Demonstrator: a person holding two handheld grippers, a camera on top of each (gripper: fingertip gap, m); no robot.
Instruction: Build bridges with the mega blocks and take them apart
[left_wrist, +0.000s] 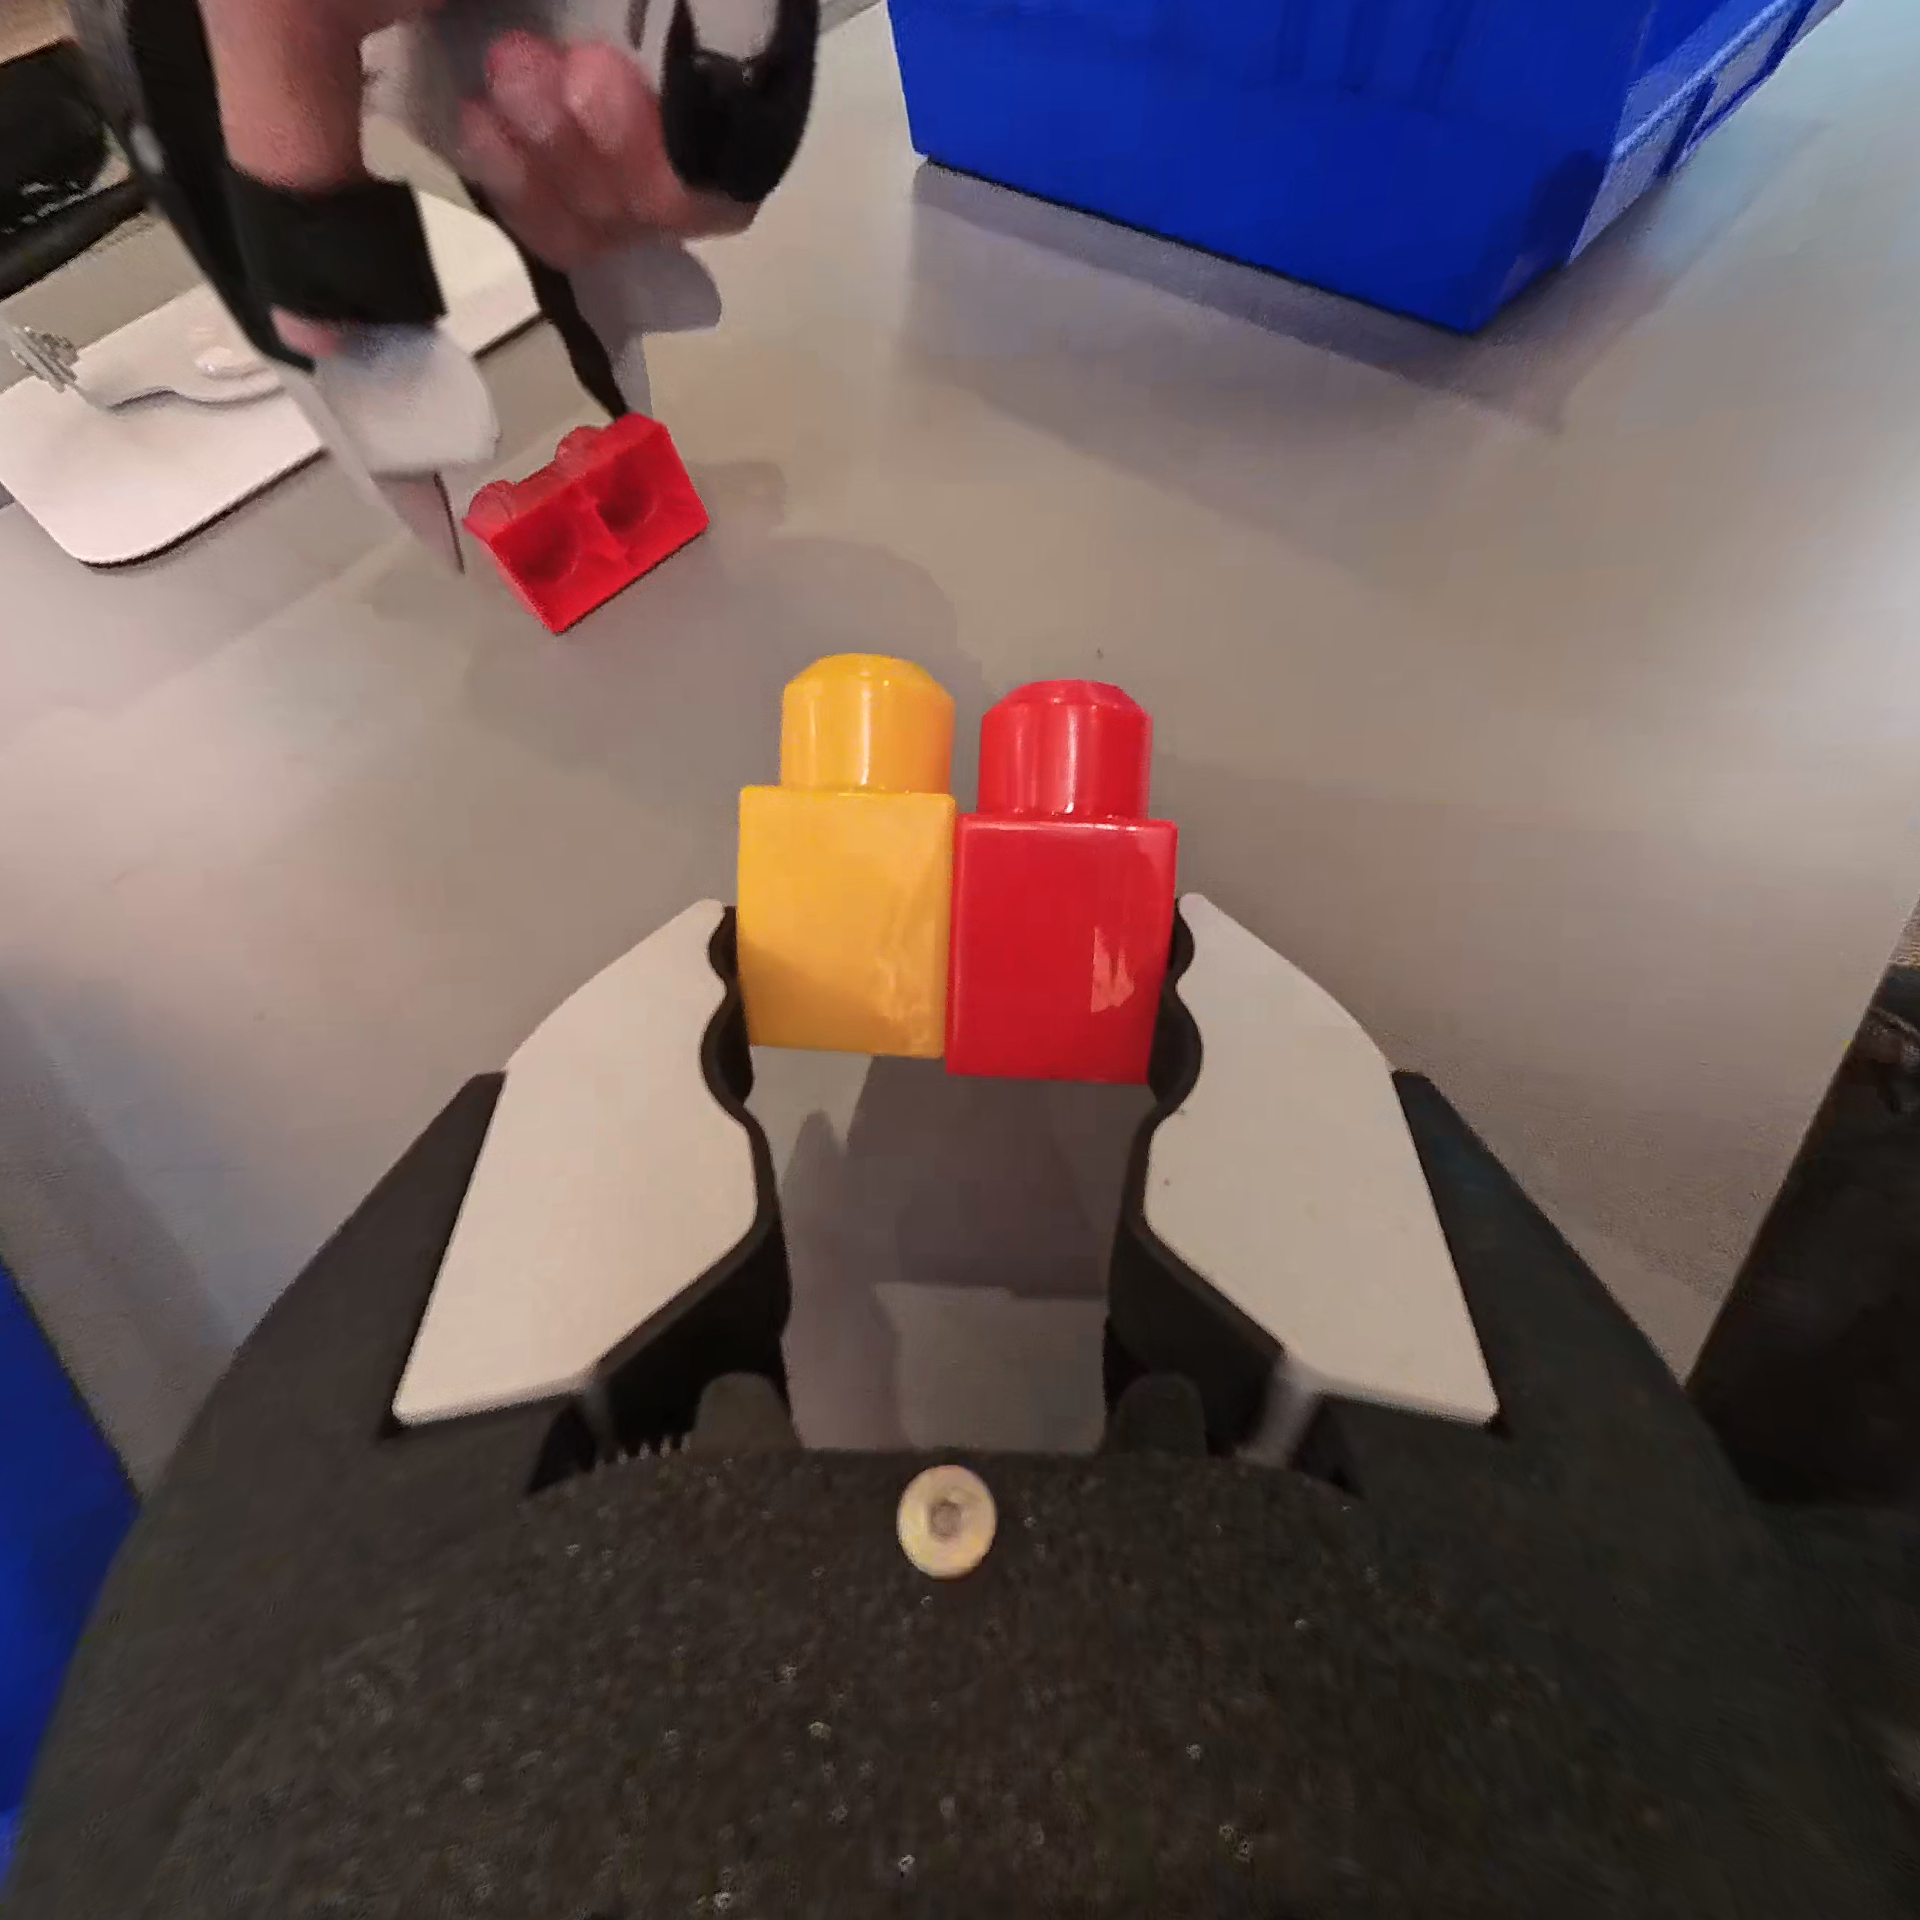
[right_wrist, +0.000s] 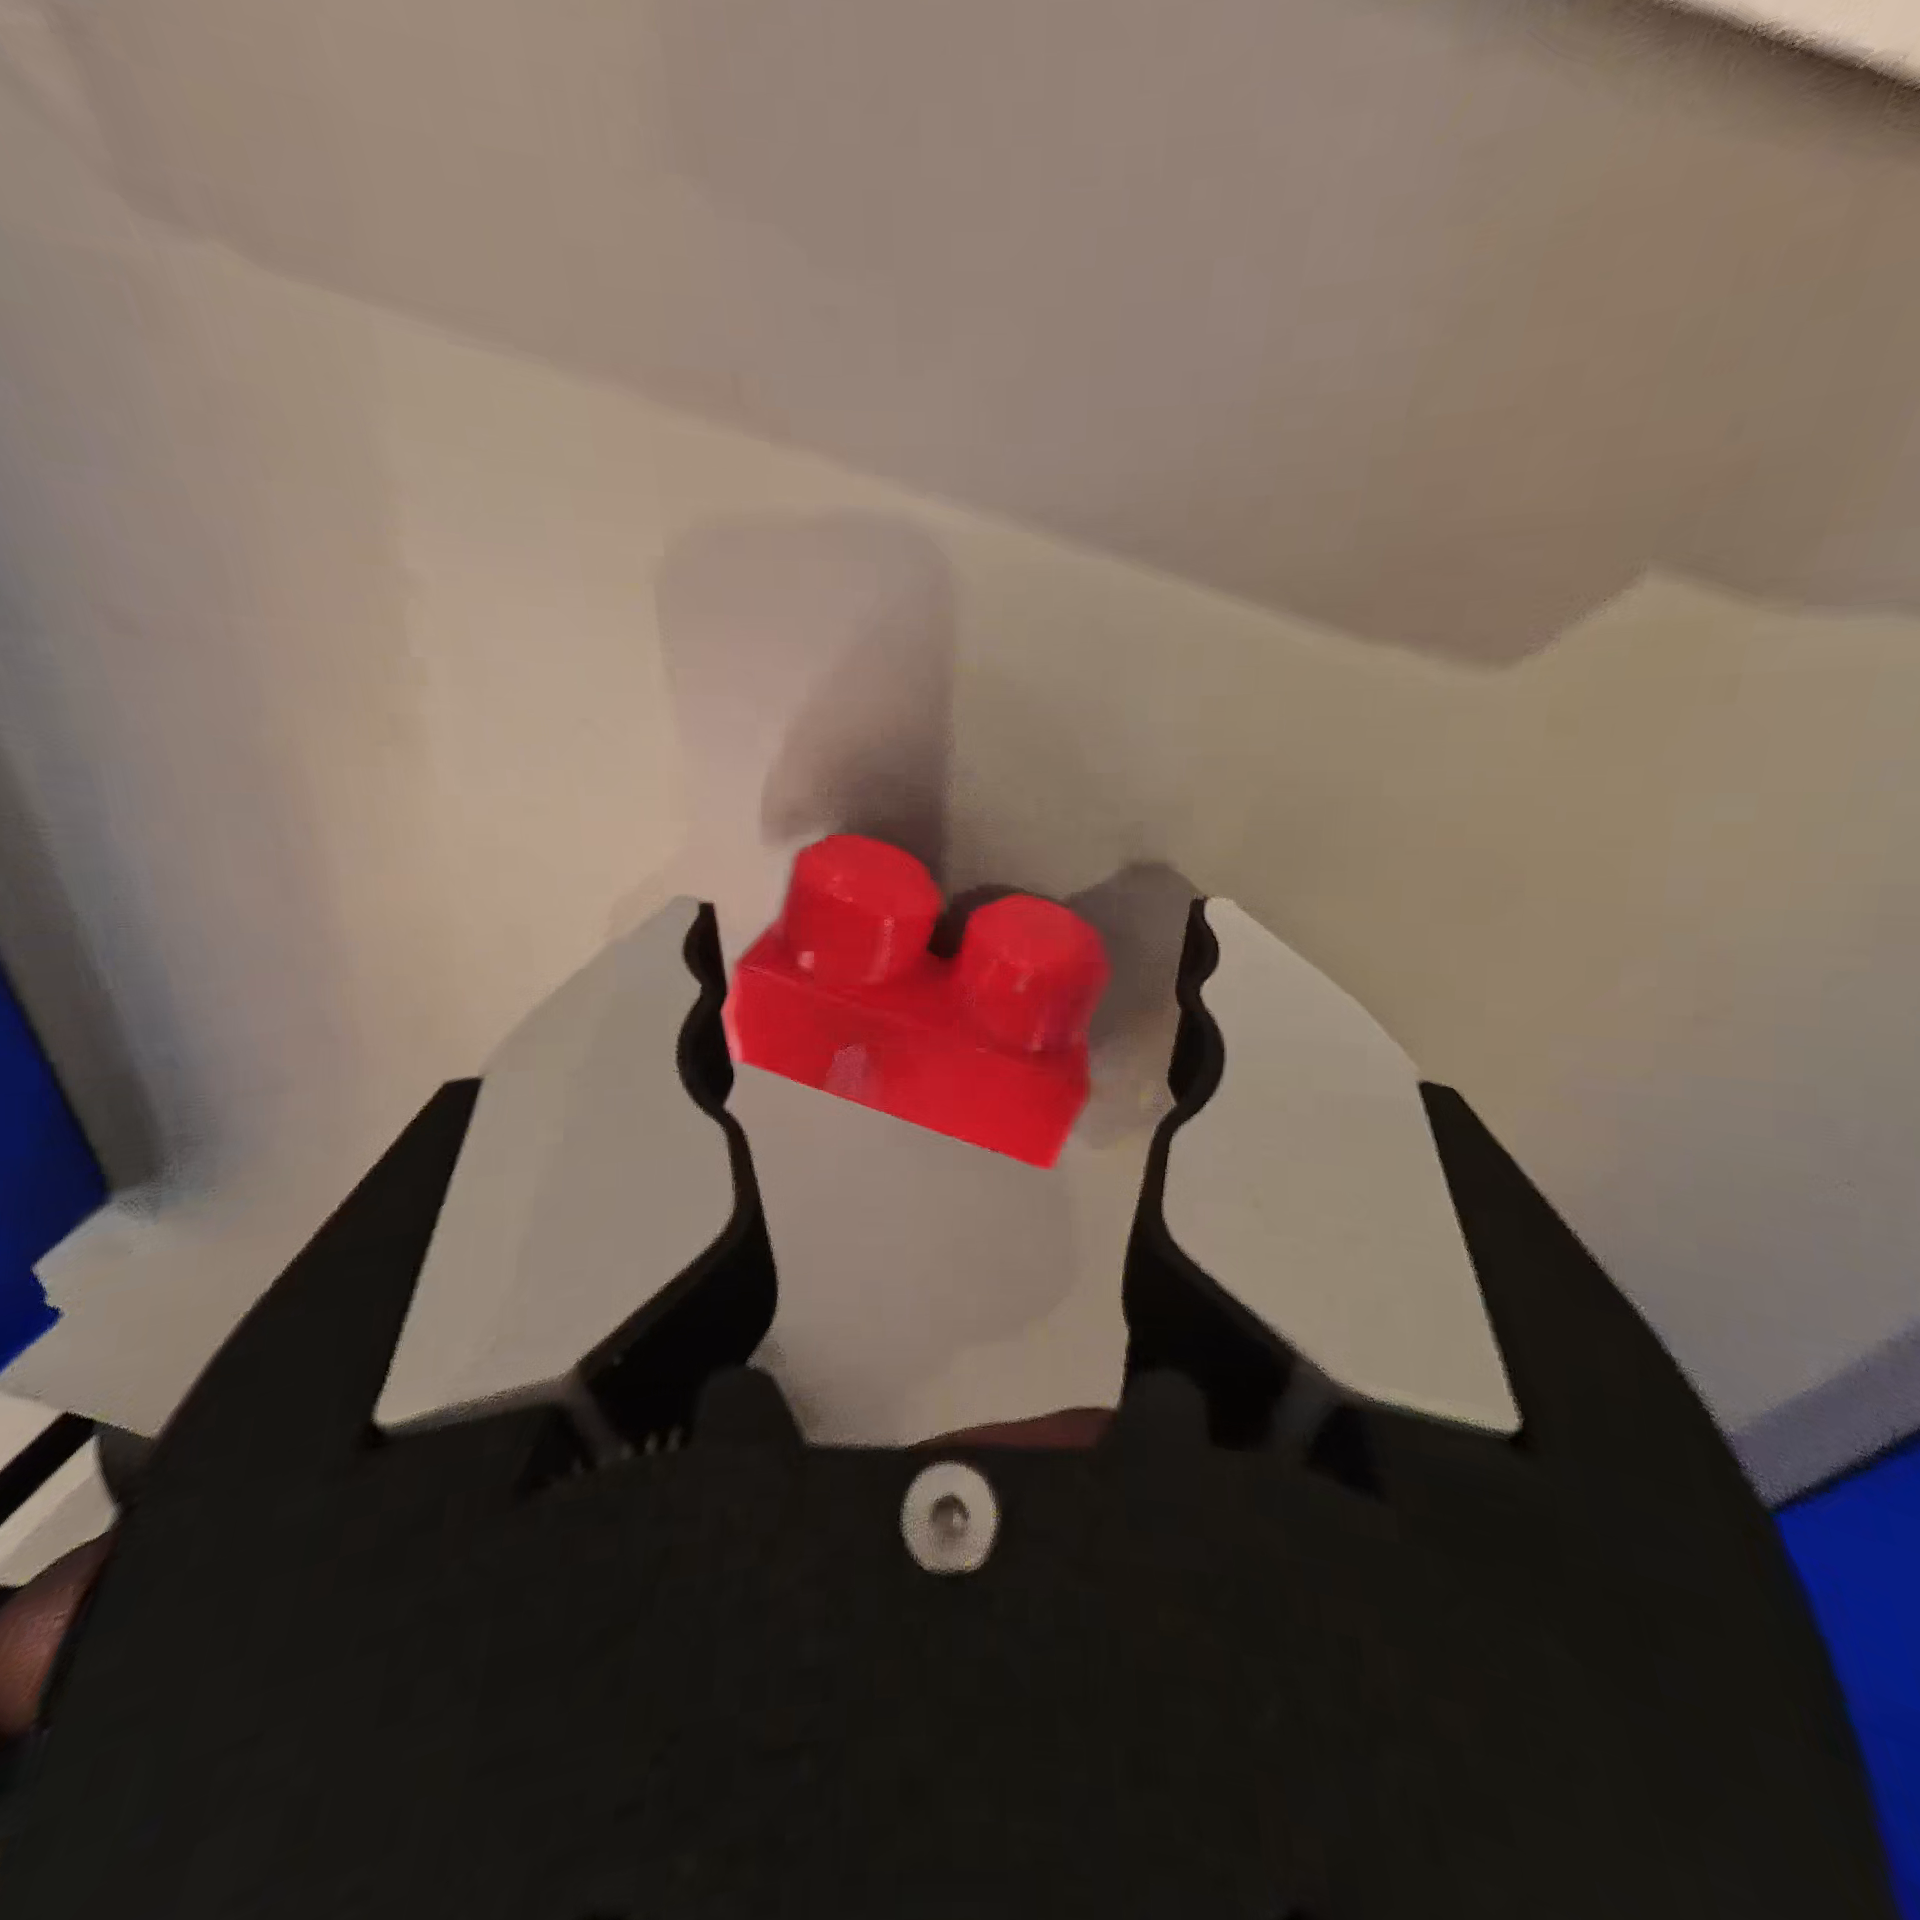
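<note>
Left gripper (left_wrist: 954, 971): jaws pinched a yellow block (left_wrist: 847, 914) and a red block (left_wrist: 1060, 940) side by side, studs up.
Right gripper (right_wrist: 948, 997): jaws spread around a two-stud red brick (right_wrist: 914, 1023), right side apart.
Two-stud red brick: tilted on the grey surface (left_wrist: 1195, 582).
Blue bin (left_wrist: 1299, 135): far right.

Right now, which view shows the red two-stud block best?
The right wrist view: the red two-stud block sits close, both studs visible, between the open fingers of the right claw. The left wrist view shows it farther off, tilted on the grey table with its hollow underside facing the camera.
</note>
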